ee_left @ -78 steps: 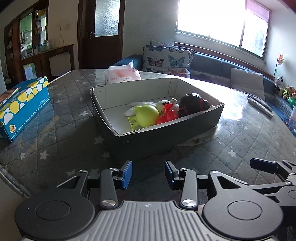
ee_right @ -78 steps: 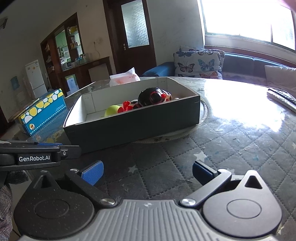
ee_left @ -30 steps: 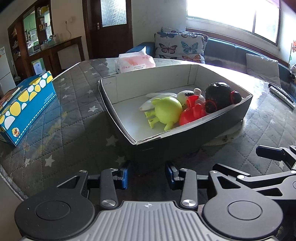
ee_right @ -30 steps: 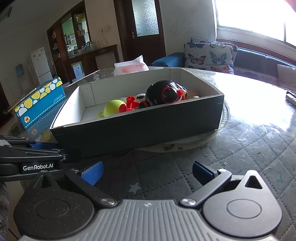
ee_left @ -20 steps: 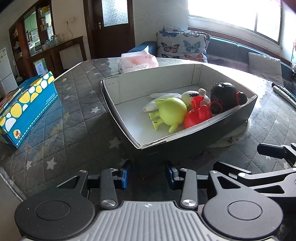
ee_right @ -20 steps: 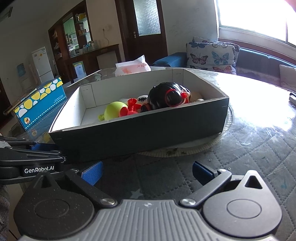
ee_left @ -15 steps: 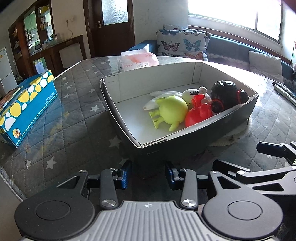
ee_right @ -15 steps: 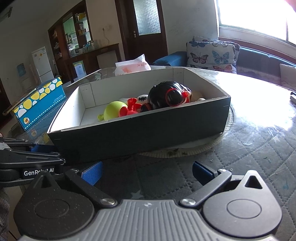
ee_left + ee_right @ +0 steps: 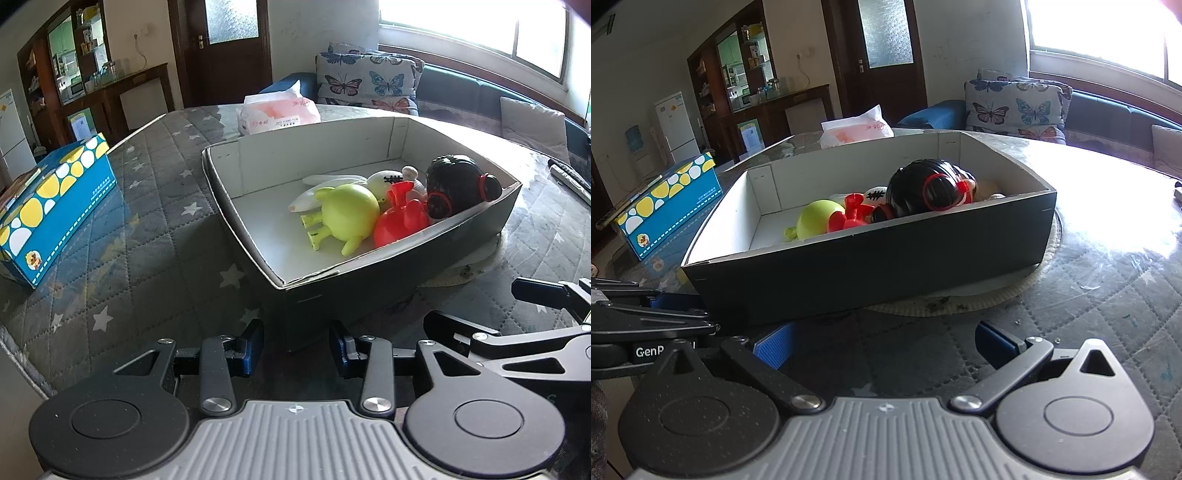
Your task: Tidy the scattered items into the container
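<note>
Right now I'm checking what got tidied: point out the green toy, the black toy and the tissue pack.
green toy [image 9: 347,212], left wrist view, round body.
black toy [image 9: 916,192], right wrist view, domed top.
tissue pack [image 9: 279,114], left wrist view, front face.

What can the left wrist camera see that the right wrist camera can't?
Only the left wrist view shows the white bunny toy's ears and a remote on the table. Only the right wrist view shows the fridge and the water dispenser. Both show the toy box, the green toy, the tissue pack and the blue box.
</note>
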Action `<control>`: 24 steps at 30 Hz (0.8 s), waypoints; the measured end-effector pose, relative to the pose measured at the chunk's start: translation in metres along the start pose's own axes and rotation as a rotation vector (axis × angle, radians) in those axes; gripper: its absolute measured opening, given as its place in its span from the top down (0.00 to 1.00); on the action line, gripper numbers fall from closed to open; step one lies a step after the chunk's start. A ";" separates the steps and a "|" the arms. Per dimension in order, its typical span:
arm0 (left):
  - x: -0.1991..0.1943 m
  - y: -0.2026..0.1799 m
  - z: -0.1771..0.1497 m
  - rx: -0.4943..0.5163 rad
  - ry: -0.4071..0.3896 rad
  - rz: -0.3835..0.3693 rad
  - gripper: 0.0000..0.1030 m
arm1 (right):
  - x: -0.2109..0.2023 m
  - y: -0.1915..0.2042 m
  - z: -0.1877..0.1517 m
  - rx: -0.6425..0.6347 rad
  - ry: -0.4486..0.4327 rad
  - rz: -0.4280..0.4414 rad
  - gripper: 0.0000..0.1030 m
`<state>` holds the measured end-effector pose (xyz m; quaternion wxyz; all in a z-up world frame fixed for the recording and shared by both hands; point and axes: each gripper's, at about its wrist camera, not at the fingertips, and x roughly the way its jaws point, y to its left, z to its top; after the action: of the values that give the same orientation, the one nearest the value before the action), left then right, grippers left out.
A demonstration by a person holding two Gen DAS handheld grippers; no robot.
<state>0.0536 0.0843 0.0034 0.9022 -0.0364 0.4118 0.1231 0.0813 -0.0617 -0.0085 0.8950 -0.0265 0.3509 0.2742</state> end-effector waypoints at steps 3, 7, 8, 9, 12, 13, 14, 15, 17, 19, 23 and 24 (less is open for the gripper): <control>-0.001 0.001 0.000 -0.005 0.001 -0.001 0.60 | 0.000 0.002 0.000 -0.002 -0.001 0.004 0.00; -0.001 0.002 -0.001 -0.008 0.003 0.006 0.60 | 0.001 0.003 0.001 -0.004 -0.003 0.005 0.00; -0.002 0.002 -0.001 -0.009 0.003 0.007 0.60 | 0.001 0.004 0.001 -0.004 -0.004 0.005 0.00; -0.002 0.003 -0.001 -0.010 0.003 0.007 0.60 | 0.001 0.004 0.001 -0.004 -0.004 0.005 0.00; -0.004 0.004 -0.001 -0.012 0.001 0.009 0.60 | 0.001 0.005 0.002 -0.007 -0.005 0.006 0.00; -0.004 0.004 -0.001 -0.014 0.001 0.009 0.60 | 0.001 0.005 0.002 -0.007 -0.005 0.007 0.00; -0.005 0.005 -0.002 -0.015 0.000 0.010 0.60 | 0.001 0.006 0.001 -0.009 -0.006 0.007 0.00; -0.005 0.005 -0.002 -0.015 -0.001 0.010 0.60 | 0.001 0.006 0.001 -0.009 -0.007 0.008 0.00; -0.007 0.005 -0.002 -0.018 -0.003 0.011 0.60 | 0.000 0.007 0.001 -0.010 -0.008 0.009 0.00; -0.007 0.006 -0.003 -0.020 -0.004 0.013 0.60 | -0.001 0.008 0.001 -0.013 -0.009 0.008 0.00; -0.009 0.007 -0.003 -0.023 -0.006 0.020 0.60 | -0.001 0.008 0.000 -0.015 -0.007 0.009 0.00; -0.010 0.007 -0.003 -0.025 -0.005 0.022 0.60 | -0.001 0.008 0.000 -0.017 -0.007 0.009 0.00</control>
<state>0.0432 0.0889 0.0086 0.9013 -0.0427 0.4082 0.1382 0.0767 -0.0552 -0.0068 0.8947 -0.0315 0.3457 0.2813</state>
